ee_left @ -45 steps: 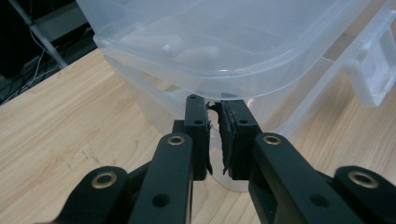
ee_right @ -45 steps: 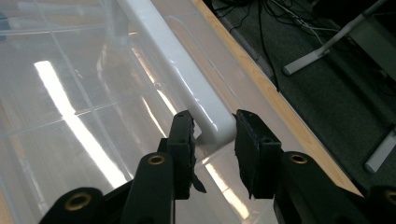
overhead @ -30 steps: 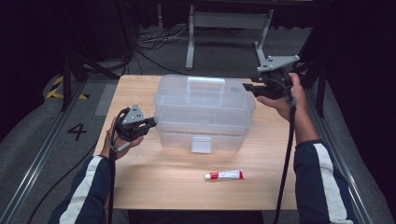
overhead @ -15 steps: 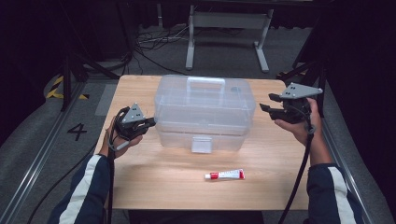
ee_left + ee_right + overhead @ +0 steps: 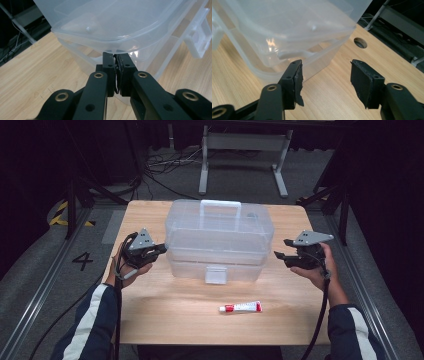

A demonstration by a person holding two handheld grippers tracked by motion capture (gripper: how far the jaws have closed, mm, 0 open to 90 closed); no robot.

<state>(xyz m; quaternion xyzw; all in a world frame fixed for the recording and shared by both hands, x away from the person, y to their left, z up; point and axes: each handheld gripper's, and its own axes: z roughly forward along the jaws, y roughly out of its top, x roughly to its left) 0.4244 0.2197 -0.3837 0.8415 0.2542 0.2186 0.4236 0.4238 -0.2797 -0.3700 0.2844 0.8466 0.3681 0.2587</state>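
A clear plastic storage box [image 5: 219,240] with a carry handle on its lid stands near the middle of the wooden tabletop [image 5: 165,315], its white front latch [image 5: 215,274] facing the person. The lid sits down on the box and the latch hangs flat against the front wall.

The left gripper [image 5: 161,249], held in the person's left hand [image 5: 128,267], sits at the box's left end, level with the seam where lid meets base. In the left gripper view its fingers [image 5: 109,72] are pressed together with no gap worth speaking of, and their tips lie right under the lid's overhanging rim [image 5: 112,42]. Whether they actually pinch a thin lip of plastic or merely touch the wall is hard to say, since the rim hides the very tips.

The right gripper [image 5: 282,248], in the person's right hand [image 5: 316,270], is off the box's right end, near it but apart from it. Its fingers [image 5: 294,80] have just been opening and now stand well apart with nothing between them; in the right gripper view bare wood shows through the gap and the corner of the box [image 5: 287,40] lies ahead and to one side.

A small red-and-white tube [image 5: 241,307] lies flat on the tabletop in front of the box, well clear of both grippers. A round cable hole [image 5: 360,42] is cut in the wood beyond the box's right end.
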